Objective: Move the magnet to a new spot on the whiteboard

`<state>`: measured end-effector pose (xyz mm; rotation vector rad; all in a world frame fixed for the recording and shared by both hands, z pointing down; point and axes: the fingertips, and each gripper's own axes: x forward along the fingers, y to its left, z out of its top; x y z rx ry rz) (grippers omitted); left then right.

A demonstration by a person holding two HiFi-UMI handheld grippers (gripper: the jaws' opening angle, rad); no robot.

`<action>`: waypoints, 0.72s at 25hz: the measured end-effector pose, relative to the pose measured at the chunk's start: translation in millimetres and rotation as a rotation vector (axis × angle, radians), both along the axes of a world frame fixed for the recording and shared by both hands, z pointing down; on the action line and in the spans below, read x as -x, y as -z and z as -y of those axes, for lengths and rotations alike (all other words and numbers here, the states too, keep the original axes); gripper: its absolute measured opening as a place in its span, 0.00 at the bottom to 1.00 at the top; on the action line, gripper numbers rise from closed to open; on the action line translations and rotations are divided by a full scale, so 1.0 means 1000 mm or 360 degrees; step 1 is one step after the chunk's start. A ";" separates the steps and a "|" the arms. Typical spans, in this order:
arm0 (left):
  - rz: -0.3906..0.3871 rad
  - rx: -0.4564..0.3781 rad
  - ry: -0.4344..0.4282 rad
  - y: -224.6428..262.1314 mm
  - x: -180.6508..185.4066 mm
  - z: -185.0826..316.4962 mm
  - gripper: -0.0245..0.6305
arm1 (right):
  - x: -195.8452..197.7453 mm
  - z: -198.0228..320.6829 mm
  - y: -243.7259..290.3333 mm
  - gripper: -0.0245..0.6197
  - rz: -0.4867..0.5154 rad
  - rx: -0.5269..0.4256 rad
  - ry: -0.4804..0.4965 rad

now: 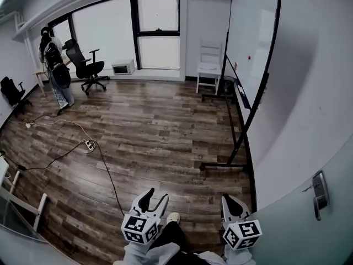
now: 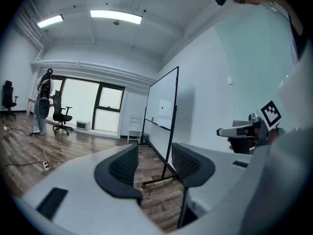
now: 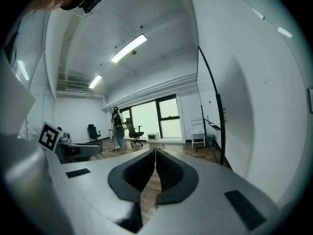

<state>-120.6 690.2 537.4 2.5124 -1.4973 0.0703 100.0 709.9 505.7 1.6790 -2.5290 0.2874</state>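
Item: red magnet [image 1: 249,57], stuck on the upright whiteboard [image 1: 259,26], well apart from both claws; left claw [image 1: 156,199] spread, empty; right claw [image 1: 231,201] pressed together, empty, apparently because the board is not yet reached.

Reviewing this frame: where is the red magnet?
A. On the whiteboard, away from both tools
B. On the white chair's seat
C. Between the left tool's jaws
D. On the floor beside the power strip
A: the red magnet sits on the whiteboard across the room. The left tool, jaws apart, and the right tool, jaws together, both hold nothing.
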 end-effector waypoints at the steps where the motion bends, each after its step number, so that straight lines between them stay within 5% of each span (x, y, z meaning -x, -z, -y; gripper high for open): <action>1: -0.0005 -0.0003 -0.0005 0.001 0.001 0.011 0.36 | 0.002 0.010 0.001 0.08 -0.0005 -0.0001 0.0003; 18: -0.0036 0.0059 -0.0016 0.000 0.039 0.186 0.36 | 0.040 0.193 -0.001 0.08 -0.0018 0.0081 0.0020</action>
